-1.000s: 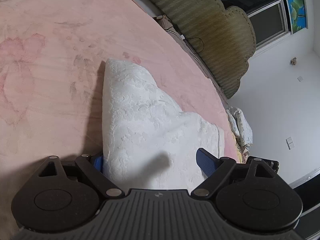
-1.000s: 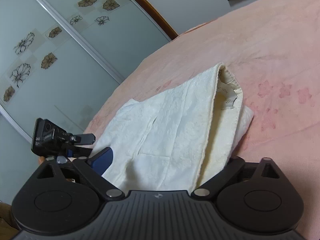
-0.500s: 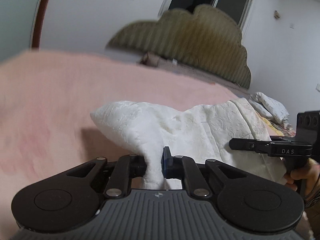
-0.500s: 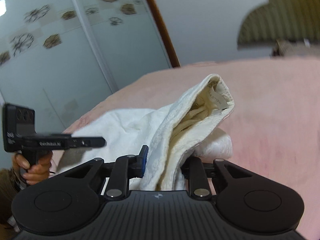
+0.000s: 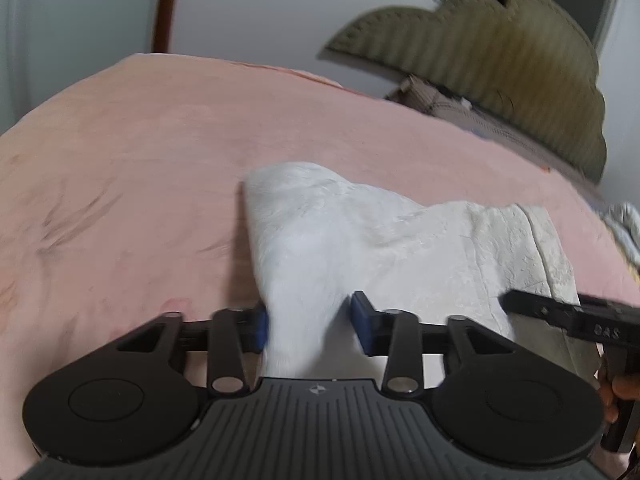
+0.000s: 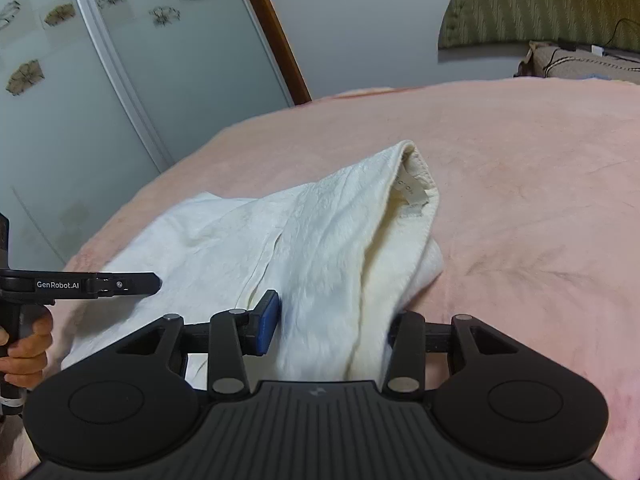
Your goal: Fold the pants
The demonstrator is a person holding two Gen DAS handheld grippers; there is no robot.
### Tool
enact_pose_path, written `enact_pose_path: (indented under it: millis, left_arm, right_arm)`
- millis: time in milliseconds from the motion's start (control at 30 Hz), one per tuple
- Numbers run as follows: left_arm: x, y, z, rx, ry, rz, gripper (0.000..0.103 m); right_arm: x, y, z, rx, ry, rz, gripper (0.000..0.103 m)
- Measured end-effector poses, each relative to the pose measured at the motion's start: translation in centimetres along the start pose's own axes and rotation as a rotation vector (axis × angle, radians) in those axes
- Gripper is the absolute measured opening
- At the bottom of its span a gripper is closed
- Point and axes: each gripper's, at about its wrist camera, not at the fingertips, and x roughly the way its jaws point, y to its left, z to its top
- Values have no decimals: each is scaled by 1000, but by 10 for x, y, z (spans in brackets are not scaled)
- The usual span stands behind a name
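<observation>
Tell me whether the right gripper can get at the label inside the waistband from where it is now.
Probably yes. The label shows in the open waistband of the pants, straight ahead of the right gripper. Its jaws are opening with pants fabric between them, so it must clear that first.

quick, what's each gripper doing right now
Left gripper: jaws opening, white pants between them, no longer pinched.
Right gripper: jaws opening, pants' waist end between them.
</observation>
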Motion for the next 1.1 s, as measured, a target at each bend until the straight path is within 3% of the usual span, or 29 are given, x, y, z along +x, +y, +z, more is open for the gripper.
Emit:
enact_pose_path:
  millis: [100,133,167,267,333,433,533,600,733,833,900,1000,1100]
  left_arm:
    - [-25,0,-8,16,-32,72,55]
    - [-33,-2,-12,34,-42,88,61]
    - [-38,-2,-16,58,-44,95,70]
    - [-39,-11,-27,153,-15,139,76]
    - [-52,-16,-35,165,-48,191,71]
    - [-80,-35,-44,216,-134,195,69]
    - [-96,-70,-59,365,-199,163,70]
    - [-97,-97,-71,506,-226,132,70]
    - [-92,-146,-109,806,-309,98,70]
    - [-86,-163,-129,929,-331,34,69]
    - [-78,-172,-138,983,-321,31,63]
    - [-67,-176,-146,1039,-314,62,56]
    - [-63,-174,-145,1026,-305,67,49]
  right_arm:
    - [-24,10,-9,-51,-46,-92,43]
    - [-31,13,-13,-70,-56,-124,43]
    - [-35,14,-16,-82,-58,-143,47]
    - [-31,14,-19,-106,-26,-206,66]
    - [-41,11,-20,-58,-77,-219,68]
    - [-74,19,-29,-54,-224,-290,68]
    - [-101,17,-40,60,-270,-140,68]
    - [-108,9,-48,184,-251,22,68]
    - [-108,-10,-62,396,-213,234,68]
    - [-107,-18,-69,482,-197,354,69]
    - [-102,-20,-71,501,-161,378,69]
    - [-90,-19,-73,501,-108,344,69]
    - [-84,-18,-79,519,-96,295,69]
